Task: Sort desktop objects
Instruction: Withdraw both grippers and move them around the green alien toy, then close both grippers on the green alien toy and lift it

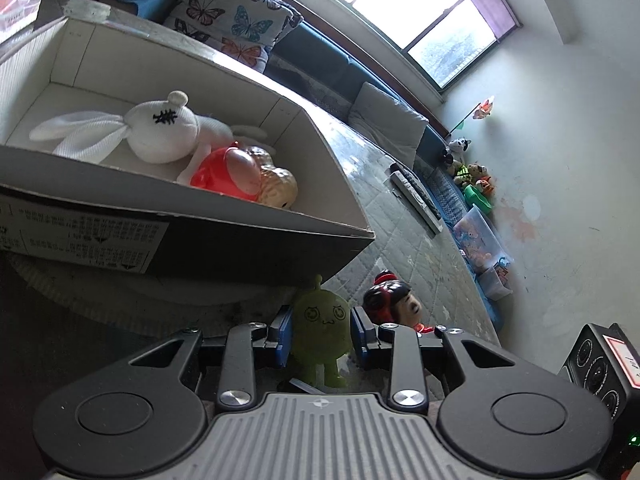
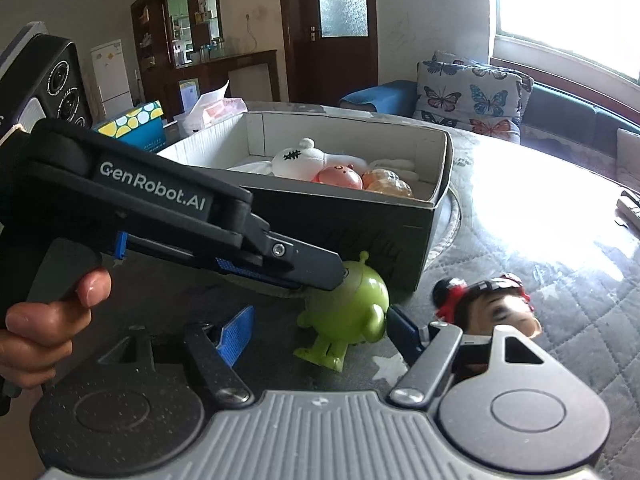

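A green cartoon figure [image 1: 320,320] [image 2: 352,308] stands on the quilted table cover just in front of the cardboard box [image 1: 200,208] [image 2: 436,216]. My left gripper [image 1: 322,332] [image 2: 338,274] is open, its blue pads close on either side of the figure's body. My right gripper [image 2: 320,330] is open wider, with the same figure at its fingertips, nearer the right one. A doll head with black hair and a red bow [image 1: 394,300] [image 2: 492,304] lies right of the figure. In the box lie a white plush rabbit [image 1: 160,132] [image 2: 300,158], a red-pink toy [image 1: 224,172] and a golden one [image 1: 278,190].
A person's hand [image 2: 48,320] holds the left gripper's handle. Remote controls [image 1: 416,196] lie farther along the table [image 2: 540,240]. A dotted box [image 2: 136,120] and a tissue pack [image 2: 216,108] stand behind the cardboard box. A sofa with a butterfly cushion [image 2: 468,96] runs along the window.
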